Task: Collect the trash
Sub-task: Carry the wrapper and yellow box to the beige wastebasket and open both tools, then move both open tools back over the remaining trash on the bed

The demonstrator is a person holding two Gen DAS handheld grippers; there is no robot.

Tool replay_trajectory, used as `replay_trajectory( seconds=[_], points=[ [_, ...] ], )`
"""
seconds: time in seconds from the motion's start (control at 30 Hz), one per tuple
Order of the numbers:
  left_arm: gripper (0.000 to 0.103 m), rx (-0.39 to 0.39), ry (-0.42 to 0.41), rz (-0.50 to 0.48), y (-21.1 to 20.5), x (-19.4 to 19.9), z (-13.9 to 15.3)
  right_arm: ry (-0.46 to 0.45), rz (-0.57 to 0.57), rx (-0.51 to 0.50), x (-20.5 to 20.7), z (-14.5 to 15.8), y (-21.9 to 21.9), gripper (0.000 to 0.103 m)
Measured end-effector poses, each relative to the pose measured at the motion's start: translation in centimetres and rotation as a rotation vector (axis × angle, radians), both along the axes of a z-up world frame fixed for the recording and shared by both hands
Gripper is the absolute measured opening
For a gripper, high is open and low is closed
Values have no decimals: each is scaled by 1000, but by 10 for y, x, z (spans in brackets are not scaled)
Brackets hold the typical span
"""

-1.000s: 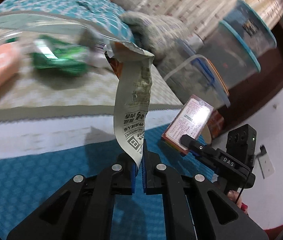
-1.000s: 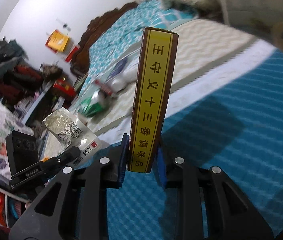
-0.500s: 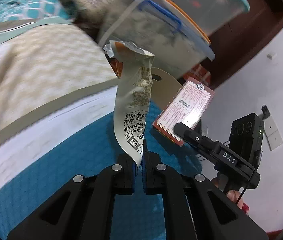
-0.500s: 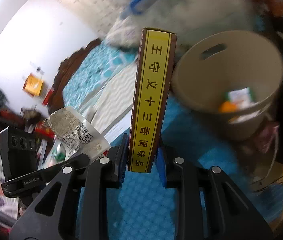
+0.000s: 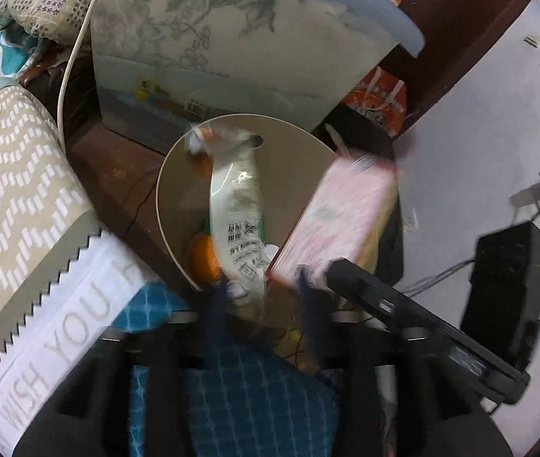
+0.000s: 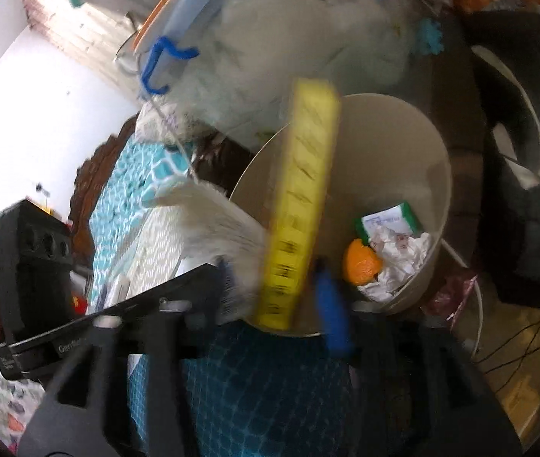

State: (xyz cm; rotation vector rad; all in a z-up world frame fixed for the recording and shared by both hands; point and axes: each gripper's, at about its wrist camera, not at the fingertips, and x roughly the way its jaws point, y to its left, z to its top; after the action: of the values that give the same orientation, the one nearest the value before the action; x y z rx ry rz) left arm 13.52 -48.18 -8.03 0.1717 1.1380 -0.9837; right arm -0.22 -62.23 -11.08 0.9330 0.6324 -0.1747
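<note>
Crinkled foil wrapper, flat yellow-edged box between freshly parted claws over round beige bin.

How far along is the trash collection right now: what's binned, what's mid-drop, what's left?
Done: the round beige bin already holds an orange peel, crumpled white paper and a green-edged packet.

In hand: both grippers' jaws have just been opening above it. The left gripper is letting go of the torn silver wrapper, the right gripper the yellow-edged box.

Left: neither piece has landed yet.
</note>
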Motion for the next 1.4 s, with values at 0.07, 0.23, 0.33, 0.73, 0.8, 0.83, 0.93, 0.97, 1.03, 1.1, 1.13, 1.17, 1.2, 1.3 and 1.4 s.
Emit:
replay_trajectory(
  seconds=[0.07,0.23,0.33,0.73,0.8,0.83,0.93,0.97,1.03,1.1,1.13,1.17,1.2,1.3,1.4],
  points=[
    [45,-9,-9,12,3,1,3,-21,-25,-17,-5,3,-1,64],
    [45,-75,-43,41,47,-7,26,-71,-36,-2,-13,14,11,64],
    [45,-107,-102,90,97,-17,42,-100,19,0,-12,26,40,64],
    [48,-58,-182,544,349,-23,40,-71,369,26,36,26,210,64],
    [48,-48,-176,612,389,-27,37,-59,419,11,42,24,237,64],
    [48,-40,-178,634,405,-29,37,-55,436,5,44,24,249,64],
    [48,6,-212,705,448,-39,39,-46,495,-13,54,24,283,64],
    [48,16,-224,724,457,-41,39,-45,506,-22,56,24,289,64],
    [48,39,-251,765,481,-44,41,-35,533,-47,63,23,306,64],
    [49,55,-262,799,498,-45,39,-25,545,-61,67,21,316,64],
    [49,57,-257,815,506,-45,36,-21,548,-67,68,21,319,64],
    [49,55,-250,824,511,-46,32,-17,548,-75,70,21,320,64],
    [49,55,-241,831,515,-45,28,-10,546,-84,71,21,321,64],
    [52,20,-239,833,522,-48,25,-7,533,-64,69,18,318,64],
    [54,30,-234,824,520,-47,24,-8,527,-63,68,17,316,64]
  ],
)
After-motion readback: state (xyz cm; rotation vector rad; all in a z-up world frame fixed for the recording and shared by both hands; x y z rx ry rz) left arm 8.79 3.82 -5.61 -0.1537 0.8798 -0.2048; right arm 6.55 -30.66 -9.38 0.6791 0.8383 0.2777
